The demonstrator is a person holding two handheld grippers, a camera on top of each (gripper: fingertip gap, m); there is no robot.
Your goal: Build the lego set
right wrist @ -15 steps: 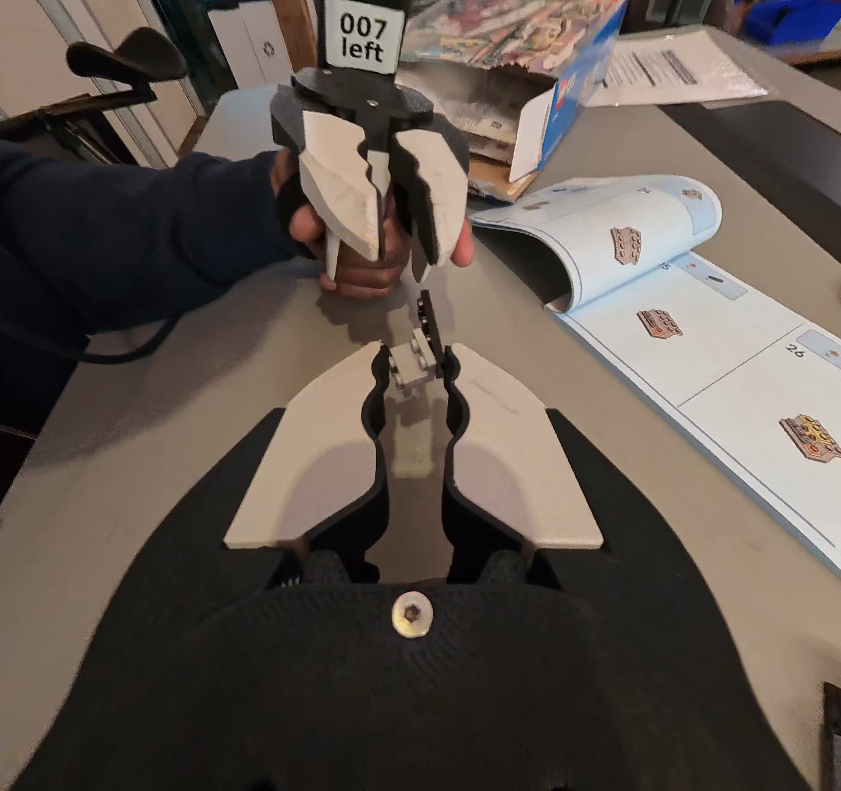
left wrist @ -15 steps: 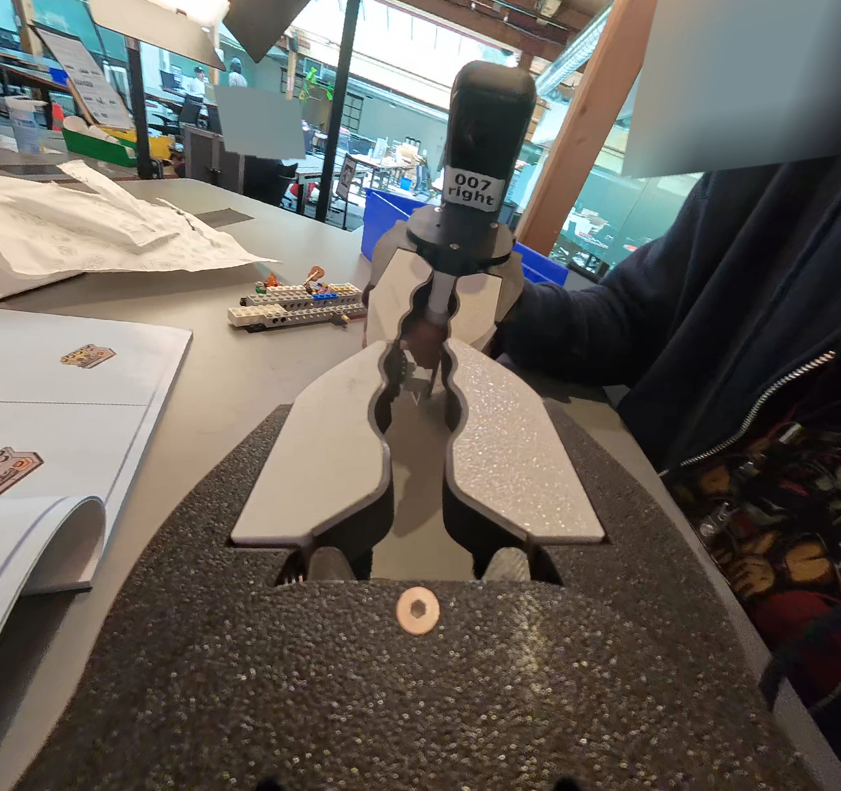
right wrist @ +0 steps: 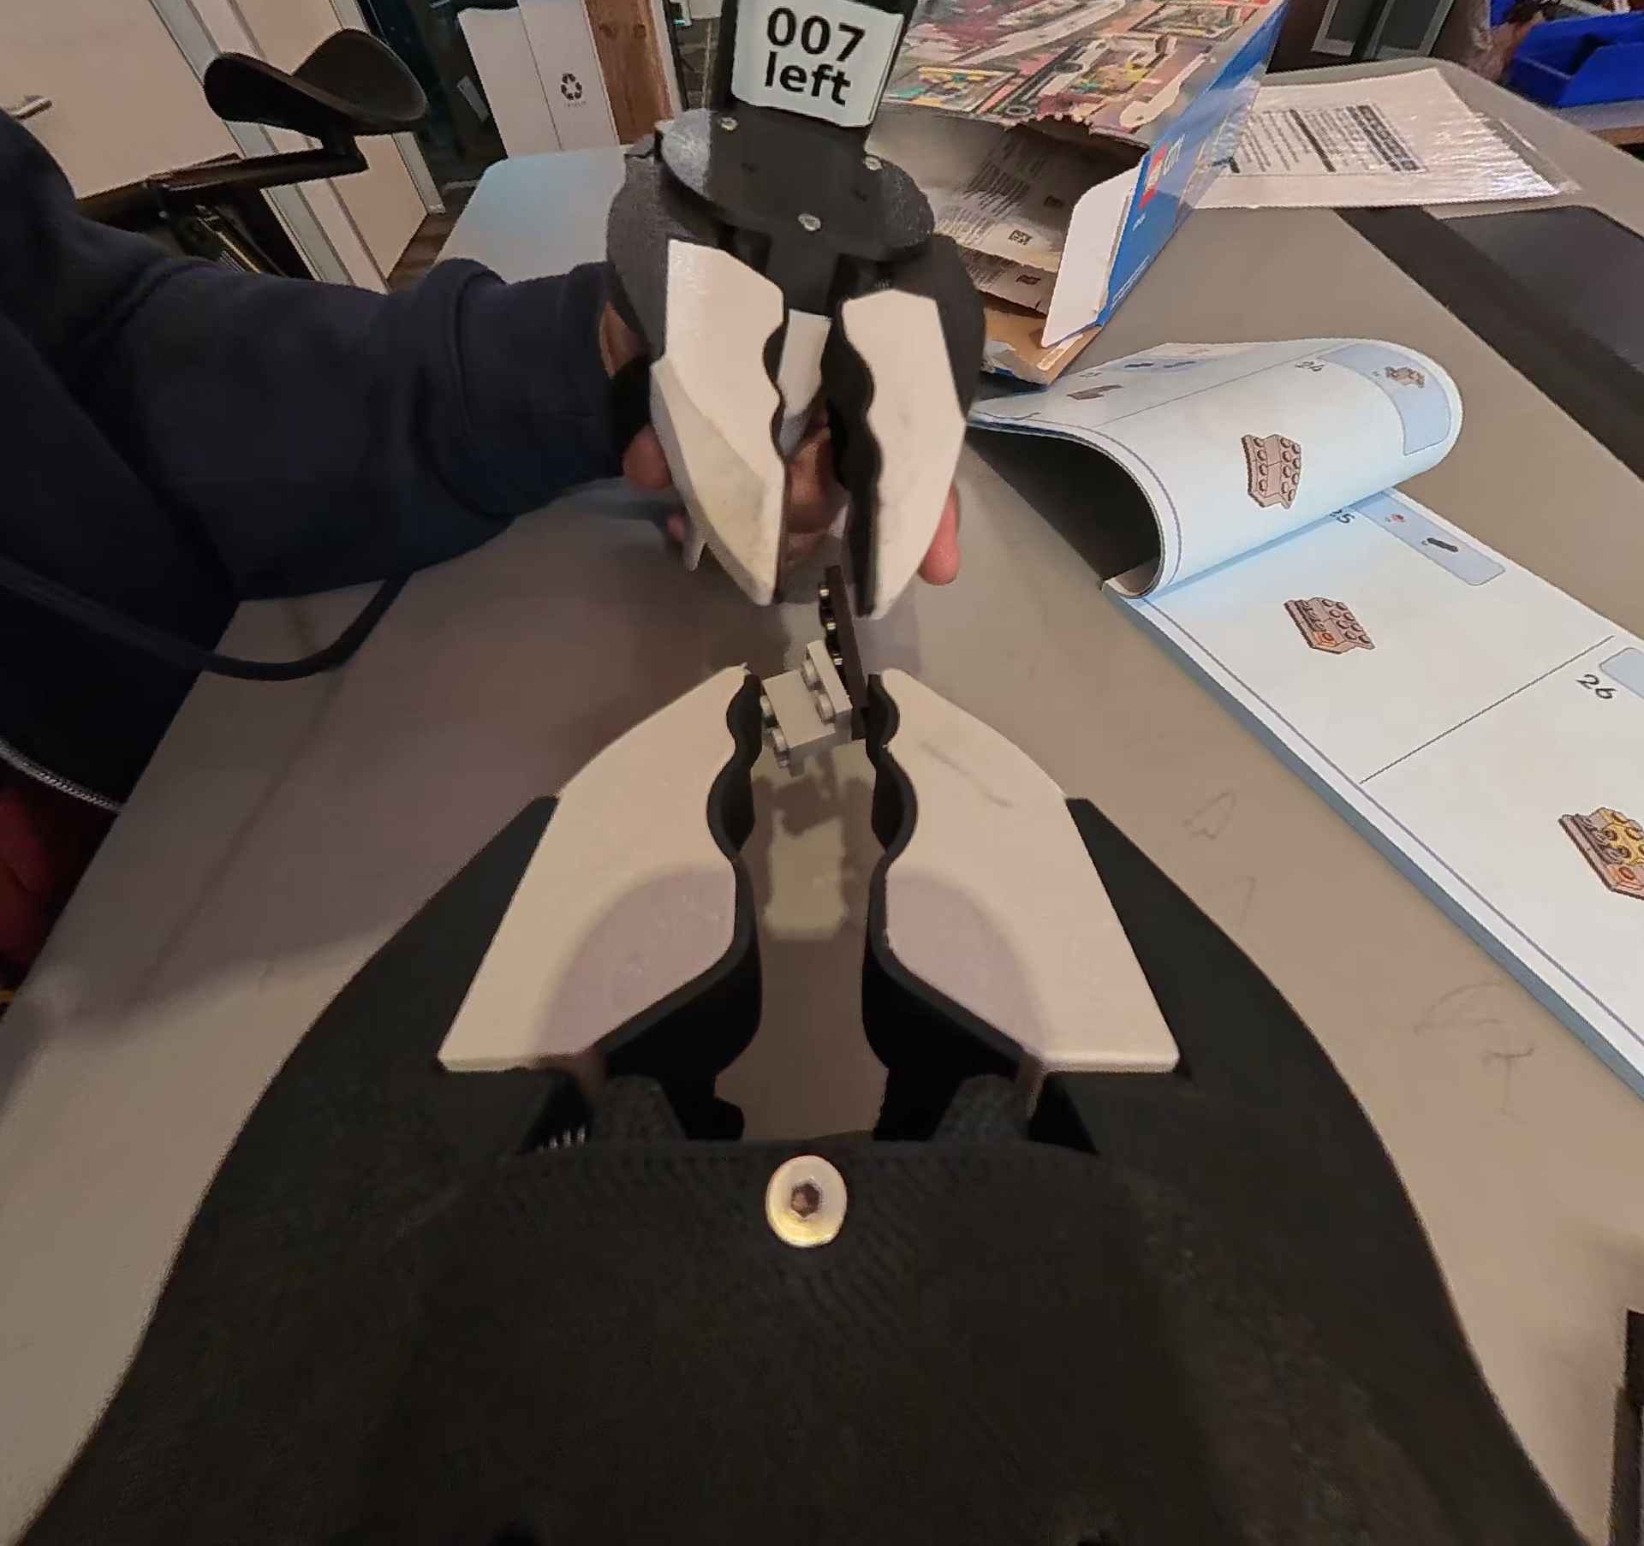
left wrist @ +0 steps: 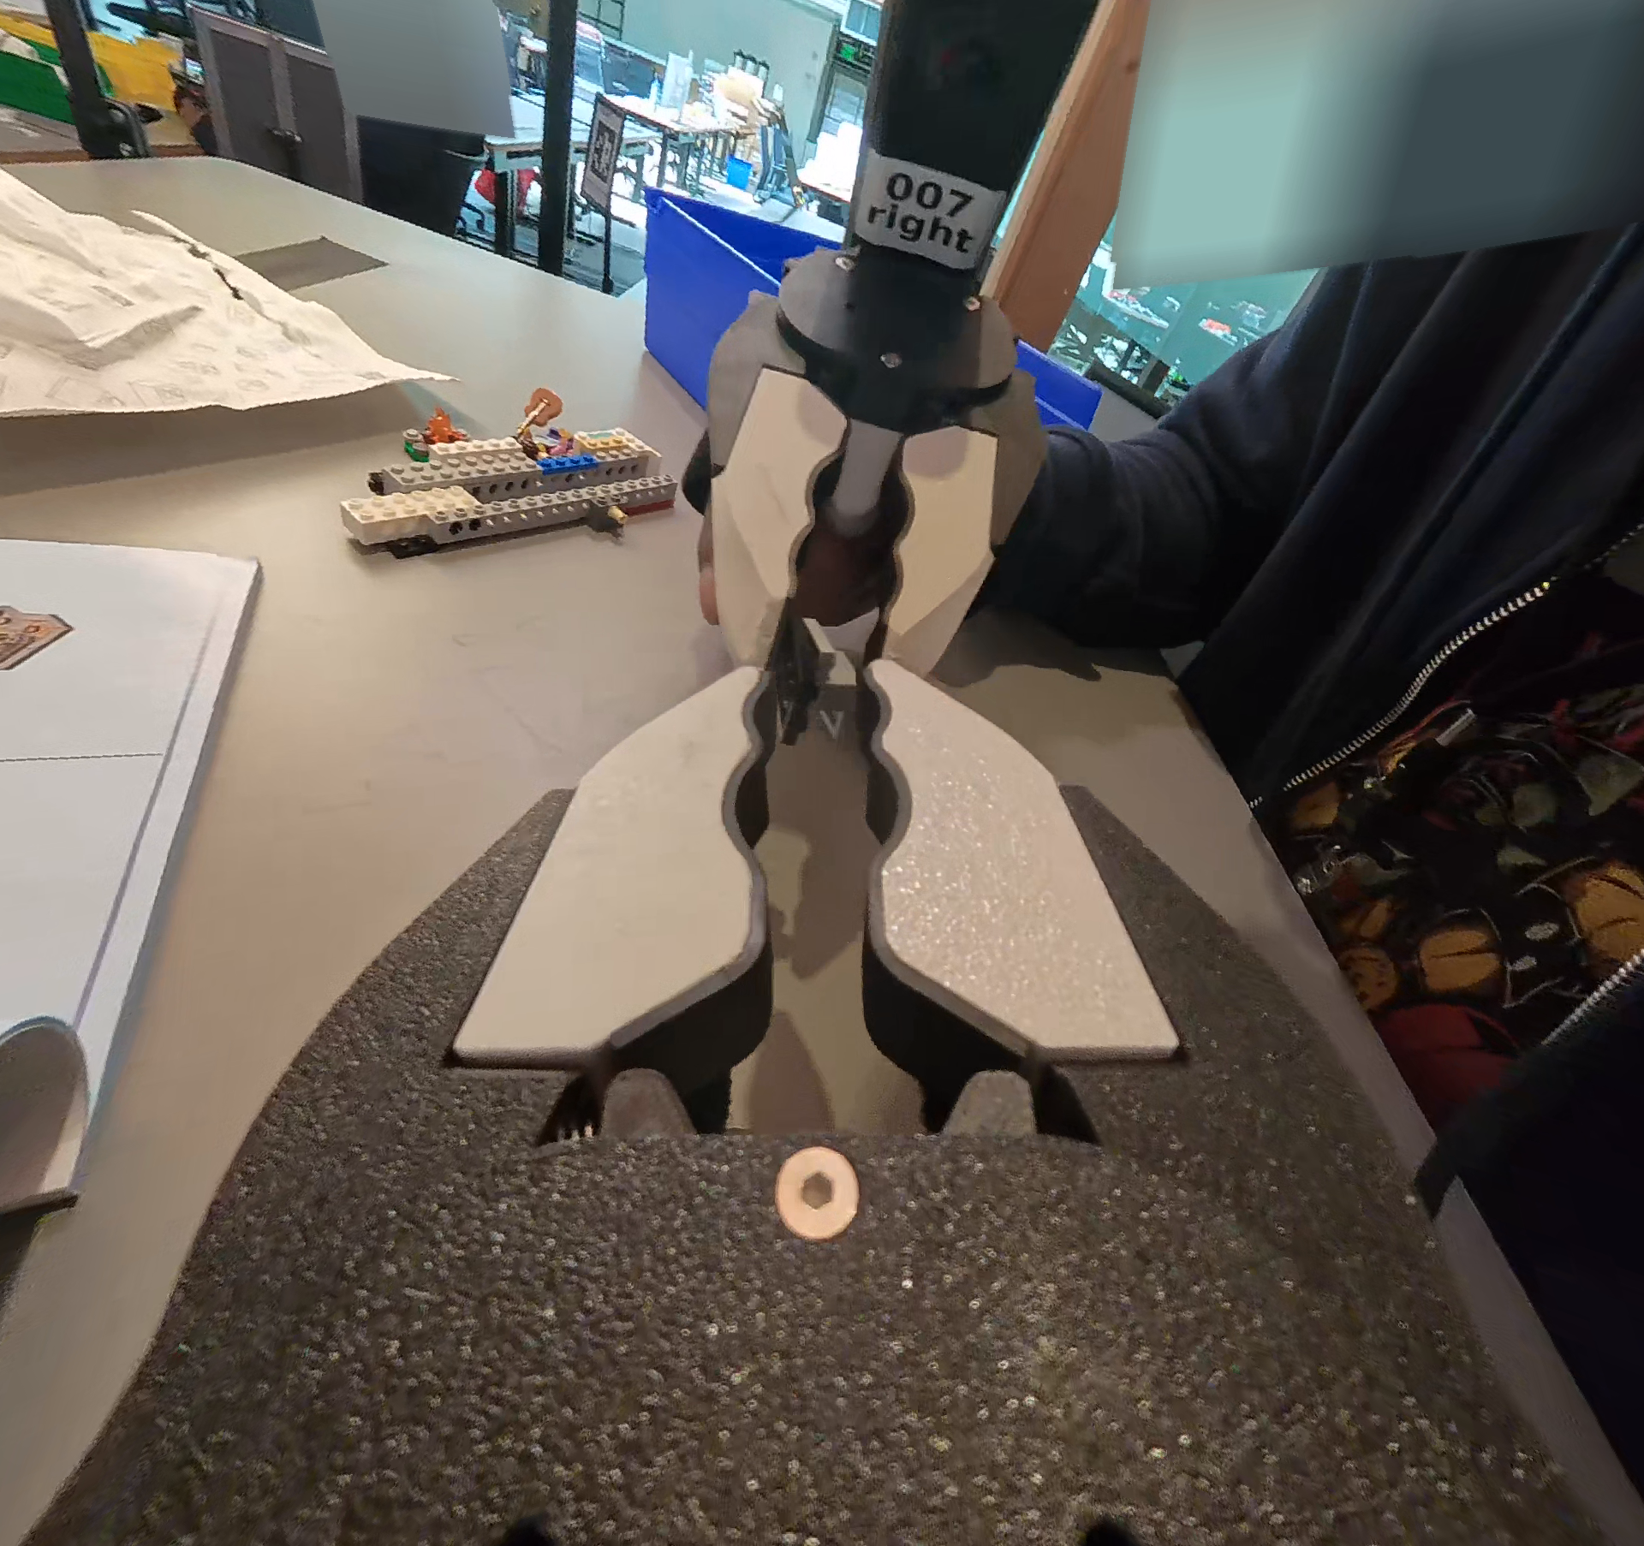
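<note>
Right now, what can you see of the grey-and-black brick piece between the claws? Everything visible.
The brick piece is a small light-grey studded block with a thin black plate on its right face. It looks like glossy plastic. The right claw holds it above the table, both pads pressing its sides. The plate juts toward the left claw, whose fingertips sit around its far end; contact there is unclear.

Both tongs (right wrist: 805, 707) (left wrist: 814, 703) meet tip to tip, narrowly parted.
</note>
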